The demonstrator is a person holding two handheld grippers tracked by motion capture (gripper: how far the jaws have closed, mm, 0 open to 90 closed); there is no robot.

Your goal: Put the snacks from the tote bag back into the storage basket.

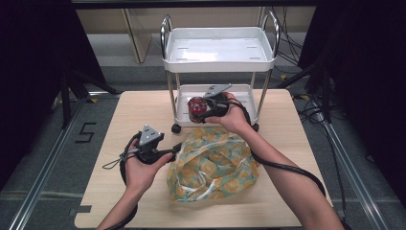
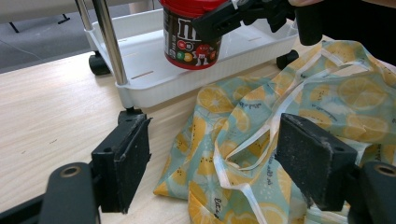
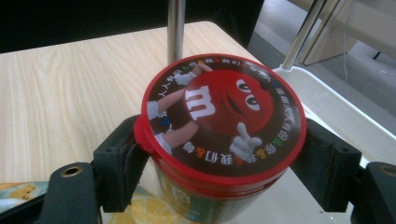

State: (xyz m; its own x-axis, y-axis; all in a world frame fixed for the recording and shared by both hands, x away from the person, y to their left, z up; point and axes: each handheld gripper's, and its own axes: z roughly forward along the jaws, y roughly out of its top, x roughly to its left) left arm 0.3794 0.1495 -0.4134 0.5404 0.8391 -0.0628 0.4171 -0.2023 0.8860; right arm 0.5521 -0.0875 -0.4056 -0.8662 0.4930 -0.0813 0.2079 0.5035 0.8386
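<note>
A red-lidded candy jar [image 1: 197, 109] [image 3: 224, 135] [image 2: 190, 35] hangs over the front edge of the white cart's lower tray [image 1: 242, 96], and my right gripper [image 1: 207, 108] [image 3: 224, 154] is shut on it just under the lid. The lemon-print fabric bag [image 1: 213, 165] [image 2: 299, 116] lies crumpled on the wooden table below. At the bag's left side my left gripper [image 1: 170, 152] [image 2: 212, 163] stands open, low over the table, its jaws either side of the bag's white-edged opening, nothing between the pads.
The white two-tier cart [image 1: 218, 48] stands at the table's far middle, with chrome posts [image 2: 109, 39] near the jar. Bare wooden table [image 1: 129, 110] lies to the left. Cables trail from both grippers.
</note>
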